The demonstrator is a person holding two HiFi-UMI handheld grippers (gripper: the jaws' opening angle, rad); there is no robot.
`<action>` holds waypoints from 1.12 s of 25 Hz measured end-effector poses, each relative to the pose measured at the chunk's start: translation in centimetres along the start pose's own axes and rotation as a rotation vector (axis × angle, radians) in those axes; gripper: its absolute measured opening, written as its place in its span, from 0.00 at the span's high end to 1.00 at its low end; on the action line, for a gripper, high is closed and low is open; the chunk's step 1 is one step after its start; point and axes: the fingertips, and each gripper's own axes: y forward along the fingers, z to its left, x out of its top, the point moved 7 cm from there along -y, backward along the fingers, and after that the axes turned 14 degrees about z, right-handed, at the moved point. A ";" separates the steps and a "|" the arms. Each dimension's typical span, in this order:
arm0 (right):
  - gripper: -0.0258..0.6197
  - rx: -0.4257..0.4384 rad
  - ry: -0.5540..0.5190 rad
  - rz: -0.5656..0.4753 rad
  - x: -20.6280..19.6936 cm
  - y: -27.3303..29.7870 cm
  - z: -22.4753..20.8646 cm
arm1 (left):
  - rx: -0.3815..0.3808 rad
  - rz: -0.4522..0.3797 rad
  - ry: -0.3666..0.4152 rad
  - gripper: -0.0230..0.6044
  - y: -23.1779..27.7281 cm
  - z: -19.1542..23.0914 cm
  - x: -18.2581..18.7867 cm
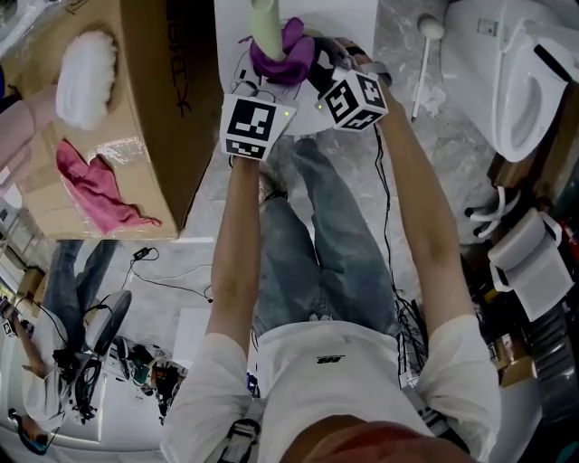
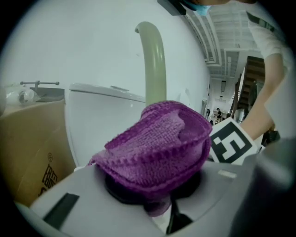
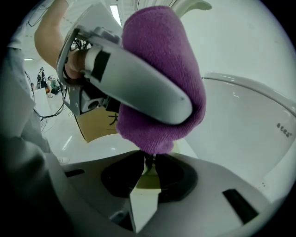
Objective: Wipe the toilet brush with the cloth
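Note:
A purple cloth (image 1: pixel 288 52) is wrapped round the pale green handle of the toilet brush (image 1: pixel 265 20), which stands up in front of me. My left gripper (image 1: pixel 263 74) is shut on the cloth, pinching it round the handle. In the left gripper view the cloth (image 2: pixel 162 143) bulges over the jaws and the handle (image 2: pixel 155 65) rises behind it. My right gripper (image 1: pixel 314 70) is shut on the brush below the cloth. In the right gripper view the pale handle (image 3: pixel 148 179) sits between its pads, with the cloth (image 3: pixel 162 74) and the left gripper's grey jaw just above.
A cardboard box (image 1: pixel 158 108) at the left holds a white fluffy head (image 1: pixel 86 77) and a pink cloth (image 1: pixel 95 185). A white toilet (image 1: pixel 520 81) stands at the right, with a white stick (image 1: pixel 423 68) on the floor beside it. Cables lie on the floor.

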 end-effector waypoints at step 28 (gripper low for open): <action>0.84 -0.015 0.003 0.008 0.1 0.0 0.0 | 0.004 -0.266 -0.029 0.69 -9.7 0.0 10.9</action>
